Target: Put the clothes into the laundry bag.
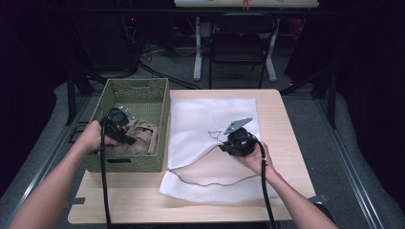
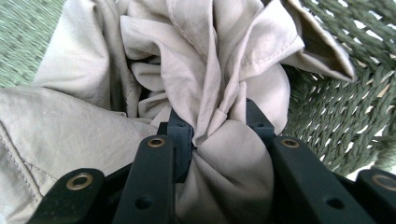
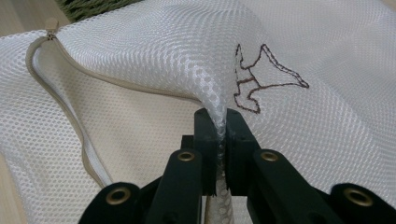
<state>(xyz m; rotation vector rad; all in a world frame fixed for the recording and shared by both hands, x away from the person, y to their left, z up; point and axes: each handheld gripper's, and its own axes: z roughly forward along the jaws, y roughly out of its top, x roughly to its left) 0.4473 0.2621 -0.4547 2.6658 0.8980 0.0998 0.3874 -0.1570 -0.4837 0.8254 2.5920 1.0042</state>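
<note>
On the desk, work in hand: moving a beige garment from a woven basket into a white mesh laundry bag.

Beige garment: crumpled in the green basket at the left of the desk; in the high view it lies at the basket's near end.

Left gripper: down inside the basket, its fingers pinched on a bunched fold of the garment, cloth squeezed between them and spilling out to both sides.

Mesh bag: flat on the desk just right of the basket, its zip edge open and curving along the near side.

Right gripper: over the bag's middle, its fingers nearly together on a ridge of the upper mesh layer, lifting it clear of the lower layer beside a small stitched outline.

Key relation: the bag's opening lies to the right of the garment and nearer the person, across the basket's right wall; the left hand carries the cloth, the right hand holds the mouth up.

Judgement: the garment looks bulky against the gap, so the opening probably needs lifting wider.
</note>
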